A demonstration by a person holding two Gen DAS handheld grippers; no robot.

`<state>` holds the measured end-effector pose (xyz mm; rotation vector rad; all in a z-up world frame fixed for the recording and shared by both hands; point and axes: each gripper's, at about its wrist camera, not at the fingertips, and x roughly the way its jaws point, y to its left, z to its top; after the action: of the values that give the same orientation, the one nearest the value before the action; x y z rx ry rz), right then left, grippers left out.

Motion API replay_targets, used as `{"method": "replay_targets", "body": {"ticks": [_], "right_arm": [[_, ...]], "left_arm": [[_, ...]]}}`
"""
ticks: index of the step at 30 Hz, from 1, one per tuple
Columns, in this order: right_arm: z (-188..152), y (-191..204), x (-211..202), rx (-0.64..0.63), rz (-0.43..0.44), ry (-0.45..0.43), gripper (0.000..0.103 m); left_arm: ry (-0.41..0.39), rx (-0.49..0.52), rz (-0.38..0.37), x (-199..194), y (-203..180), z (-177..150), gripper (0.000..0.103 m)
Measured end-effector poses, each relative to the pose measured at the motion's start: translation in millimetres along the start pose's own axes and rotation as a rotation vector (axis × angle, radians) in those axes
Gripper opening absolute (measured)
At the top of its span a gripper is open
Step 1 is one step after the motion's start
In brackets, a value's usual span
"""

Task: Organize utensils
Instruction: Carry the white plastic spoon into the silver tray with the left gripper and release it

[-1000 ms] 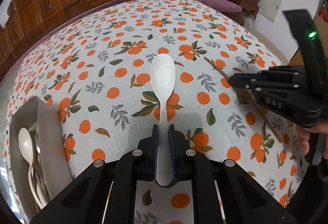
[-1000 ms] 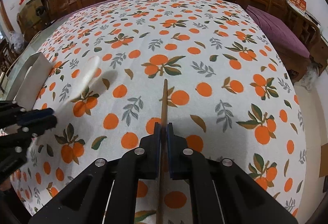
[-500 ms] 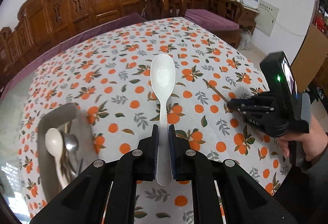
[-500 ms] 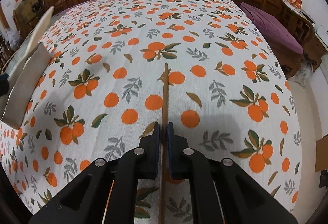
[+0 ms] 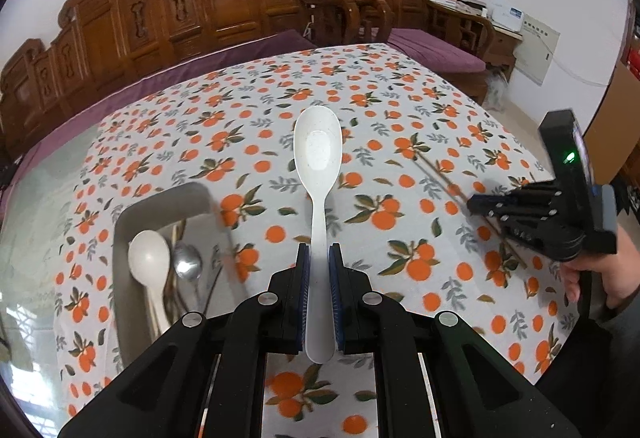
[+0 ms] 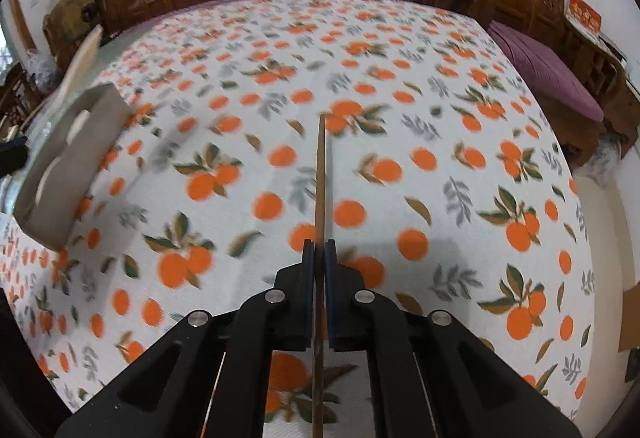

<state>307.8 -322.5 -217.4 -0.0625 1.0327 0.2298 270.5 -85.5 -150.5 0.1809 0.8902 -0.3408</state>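
We have some spoons already lying in the tray on the tabletop. Our left hand-held gripper is clamped on a white spoon, bowl pointing away, above the cloth. Our right hand-held gripper pinches a chopstick lengthwise, pointing forward; both are not yet in the tray.

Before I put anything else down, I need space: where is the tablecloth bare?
Bare: the tablecloth from the tray across to the chairs. Crowded: the tray, full of utensils, and the near right edge, with the chopstick and right gripper.
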Motion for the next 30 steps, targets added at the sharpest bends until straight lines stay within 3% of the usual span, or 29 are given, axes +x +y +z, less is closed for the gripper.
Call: {"method": "replay_targets", "body": {"ticks": [8,24,26,30], "right_arm": [[4.3,28.7,-5.6,-0.042,0.037,-0.037,0.006],[8.3,67.7,-21.4,-0.078,0.086,-0.113,0.006],[8.4,70.7,-20.4,-0.084,0.083,-0.110,0.006],[7.3,75.5,-15.9,-0.101,0.079,-0.097,0.006]], "left_arm": [[0.001,0.012,0.043,-4.8,22.5,-8.8,0.009],[0.035,-0.090,0.114,2.1,94.3,-38.3,0.009],[0.041,-0.107,0.107,7.5,99.9,-42.0,0.000],[0.048,-0.125,0.107,16.2,104.0,-46.8,0.000]]}}
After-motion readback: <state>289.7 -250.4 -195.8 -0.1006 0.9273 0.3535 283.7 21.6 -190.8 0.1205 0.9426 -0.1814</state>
